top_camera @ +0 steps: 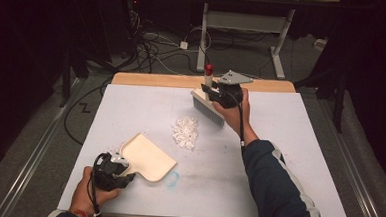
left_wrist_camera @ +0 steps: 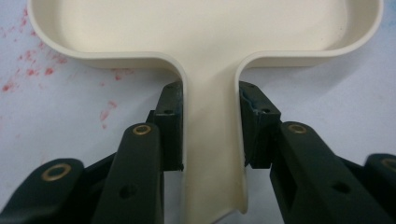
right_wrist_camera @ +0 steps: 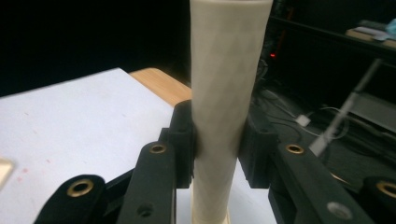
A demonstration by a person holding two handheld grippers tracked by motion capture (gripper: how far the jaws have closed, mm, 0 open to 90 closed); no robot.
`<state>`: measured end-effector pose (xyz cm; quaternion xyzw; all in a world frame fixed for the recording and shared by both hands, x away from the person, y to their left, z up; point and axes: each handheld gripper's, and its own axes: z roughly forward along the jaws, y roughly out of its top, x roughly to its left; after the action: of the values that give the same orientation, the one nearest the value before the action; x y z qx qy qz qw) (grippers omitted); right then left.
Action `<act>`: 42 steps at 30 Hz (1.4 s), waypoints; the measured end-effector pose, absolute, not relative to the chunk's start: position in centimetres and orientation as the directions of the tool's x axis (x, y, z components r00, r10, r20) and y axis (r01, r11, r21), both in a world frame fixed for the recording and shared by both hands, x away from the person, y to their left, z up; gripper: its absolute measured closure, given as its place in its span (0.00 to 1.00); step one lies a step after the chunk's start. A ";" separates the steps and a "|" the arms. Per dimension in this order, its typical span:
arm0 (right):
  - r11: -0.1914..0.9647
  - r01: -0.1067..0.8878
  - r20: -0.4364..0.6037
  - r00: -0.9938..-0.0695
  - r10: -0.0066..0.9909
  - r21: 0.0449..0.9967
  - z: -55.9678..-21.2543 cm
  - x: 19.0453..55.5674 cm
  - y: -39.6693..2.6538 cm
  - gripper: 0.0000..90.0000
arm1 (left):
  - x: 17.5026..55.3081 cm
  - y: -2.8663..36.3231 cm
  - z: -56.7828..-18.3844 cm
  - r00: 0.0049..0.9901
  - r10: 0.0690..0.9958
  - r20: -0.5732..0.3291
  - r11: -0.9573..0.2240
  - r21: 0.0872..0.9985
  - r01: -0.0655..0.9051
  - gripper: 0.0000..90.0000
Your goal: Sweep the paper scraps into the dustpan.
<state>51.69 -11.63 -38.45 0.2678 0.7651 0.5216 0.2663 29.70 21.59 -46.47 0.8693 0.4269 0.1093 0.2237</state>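
A: We note the surroundings first. The tabletop (top_camera: 288,158) carries a white sheet, with a strip of bare wood showing along its far edge. A heap of white scraps (top_camera: 185,132) lies near the middle, between the two tools, touching neither. A faint blue ring mark sits just beside the near right corner of the dustpan (top_camera: 148,157). In the left gripper view we also see red specks on the sheet to the left of the pan. Beyond the tabletop, cables run across the floor under a desk frame.

B: Agreed. We find nothing standing between the brush (top_camera: 208,105) and the scraps, nor between the scraps and the dustpan's open lip.

A: Now the grips. The left gripper (top_camera: 111,170), at the near left, has its jaws closed on the dustpan's handle; the pads press both flanks of it.

B: The right gripper (top_camera: 221,92), at the far side, is clamped on the brush's pale handle.

A: Orientation: the dustpan lies flat, its long axis running from the handle at the near left out to the lip at the far right, facing the scraps. The brush handle stands nearly upright, red tip on top, bristles down on the sheet beyond the scraps.
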 end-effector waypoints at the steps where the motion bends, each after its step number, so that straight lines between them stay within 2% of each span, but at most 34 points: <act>1: 0.305 0.137 -0.120 -0.714 0.690 0.943 -38.7 51.8 -11.2 0.79 | 29.7 21.6 -46.5 0.612 0.791 -0.001 -0.535 0.482 0.693 0.70; 4: 0.313 0.104 -0.149 -0.712 0.686 0.944 -39.1 51.9 -10.3 0.79 | 29.9 20.9 -46.5 0.628 0.778 -0.001 -0.551 0.478 0.684 0.70; 7: 0.292 0.100 -0.130 -0.727 0.674 0.951 -39.3 51.9 -10.0 0.79 | 30.0 20.4 -46.5 0.638 0.770 -0.005 -0.559 0.478 0.678 0.70; 11: 0.272 0.107 -0.089 -0.781 0.618 0.956 -39.7 51.5 -10.0 0.79 | 30.0 20.4 -46.5 0.640 0.768 -0.007 -0.559 0.479 0.677 0.70; 16: 0.295 0.083 -0.092 -0.841 0.534 0.952 -39.9 50.8 -9.9 0.78 | 30.1 20.2 -46.5 0.640 0.768 -0.008 -0.559 0.478 0.677 0.70; 22: 0.297 0.060 -0.096 -0.870 0.483 0.953 -39.8 49.8 -9.4 0.78 | 30.5 19.7 -46.5 0.644 0.765 -0.019 -0.559 0.477 0.678 0.70; 42: 0.365 0.004 -0.164 -0.889 0.427 0.931 -40.2 44.6 -7.8 0.77 | 33.4 18.2 -45.8 0.660 0.751 -0.020 -0.592 0.420 0.687 0.70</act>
<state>44.61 -7.83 -40.16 0.1342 0.8030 0.5475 0.1934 33.41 18.22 -45.79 0.8888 0.4047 0.0797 0.2000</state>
